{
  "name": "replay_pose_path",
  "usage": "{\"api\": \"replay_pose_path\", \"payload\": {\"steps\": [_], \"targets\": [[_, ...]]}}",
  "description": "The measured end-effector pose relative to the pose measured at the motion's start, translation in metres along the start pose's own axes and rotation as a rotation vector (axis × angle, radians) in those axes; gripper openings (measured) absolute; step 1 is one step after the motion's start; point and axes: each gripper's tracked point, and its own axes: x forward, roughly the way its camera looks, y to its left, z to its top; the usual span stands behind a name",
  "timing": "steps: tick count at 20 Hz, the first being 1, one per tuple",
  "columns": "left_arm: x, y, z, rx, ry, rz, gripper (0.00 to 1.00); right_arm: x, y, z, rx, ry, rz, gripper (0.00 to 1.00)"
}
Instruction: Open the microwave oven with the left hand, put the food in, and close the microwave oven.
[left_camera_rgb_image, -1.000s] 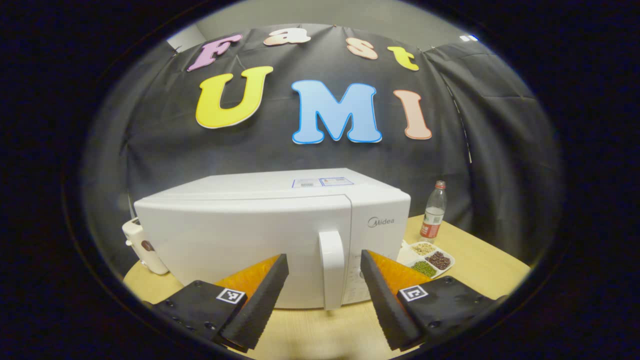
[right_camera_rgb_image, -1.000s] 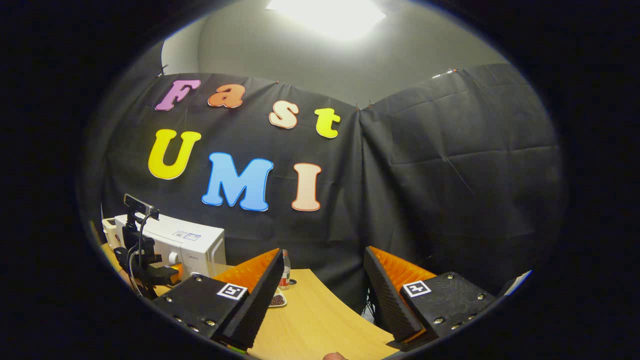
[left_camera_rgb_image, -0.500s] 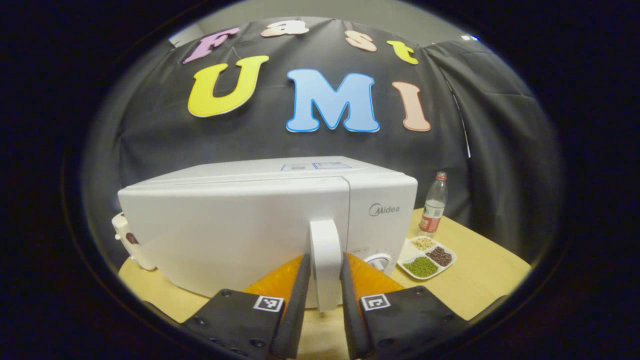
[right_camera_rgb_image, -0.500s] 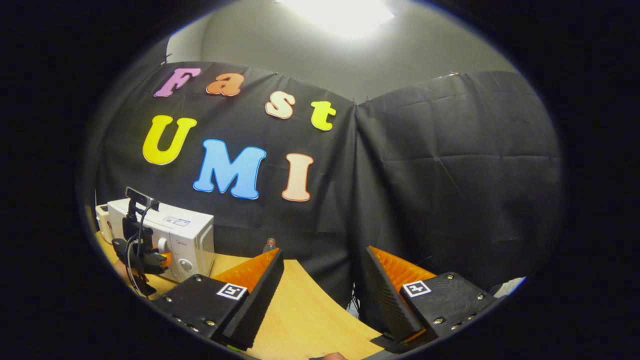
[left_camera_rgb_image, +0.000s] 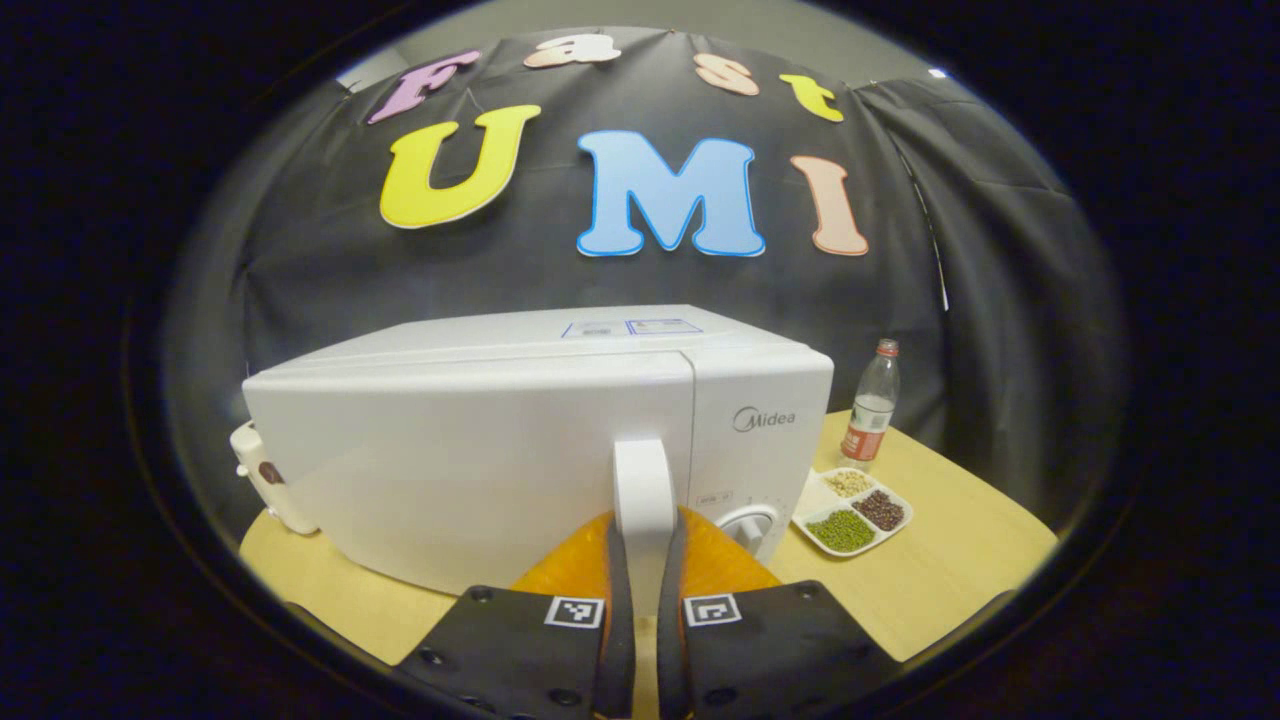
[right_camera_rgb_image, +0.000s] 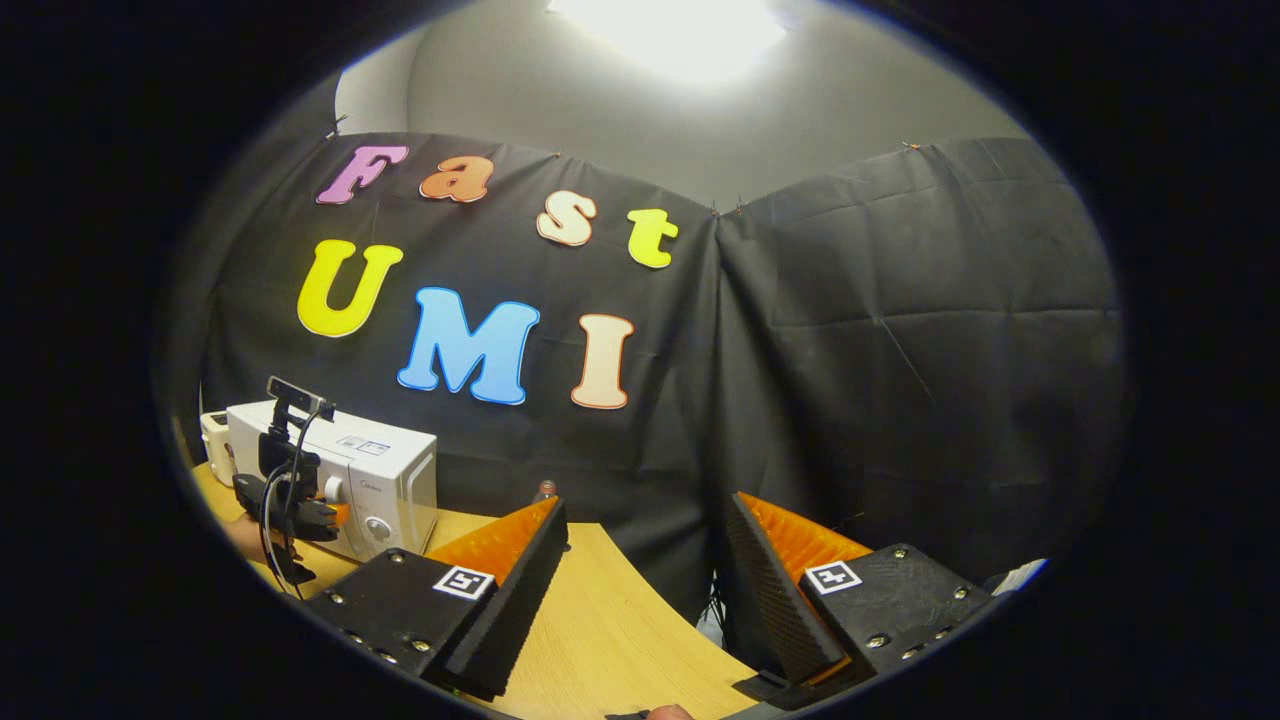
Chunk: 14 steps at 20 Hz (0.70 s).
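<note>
In the left gripper view the white microwave (left_camera_rgb_image: 480, 440) stands straight ahead on the wooden table (left_camera_rgb_image: 940, 590), its door flush with the body. My left gripper (left_camera_rgb_image: 645, 525) is shut on the upright white door handle (left_camera_rgb_image: 642, 475), one finger pressed on each side. The food, a white divided tray of beans (left_camera_rgb_image: 850, 505), lies on the table right of the microwave. In the right gripper view my right gripper (right_camera_rgb_image: 645, 505) hangs open and holds nothing, above the table's near right edge. Far to its left are the microwave (right_camera_rgb_image: 380, 480) and the left gripper (right_camera_rgb_image: 300, 510) at the handle.
A plastic bottle with a red label (left_camera_rgb_image: 868, 415) stands behind the tray. A small white appliance (left_camera_rgb_image: 265, 480) sits at the microwave's left side. Black cloth walls close the back and right. Bare tabletop (right_camera_rgb_image: 620, 630) spreads under my right gripper.
My left gripper moved in and went from wide open to shut on the door handle. The right gripper has only shifted slightly and stays open.
</note>
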Motion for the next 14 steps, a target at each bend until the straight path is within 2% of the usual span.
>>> {"api": "replay_pose_path", "payload": {"steps": [4,6,9,14], "targets": [[-0.005,0.001,0.001,-0.053,0.016,0.030,0.16,0.003,-0.004,0.002,0.010,-0.010,0.037,0.97],[-0.018,0.002,-0.005,-0.071,0.014,0.058,0.12,0.006,-0.008,0.003,0.011,-0.015,0.056,0.97],[-0.052,0.005,-0.012,-0.006,-0.016,0.068,0.12,0.009,-0.007,0.002,0.041,-0.019,0.099,0.97],[-0.092,0.017,-0.025,-0.013,0.004,0.095,0.14,0.003,0.002,0.003,0.084,-0.042,0.187,0.97]]}}
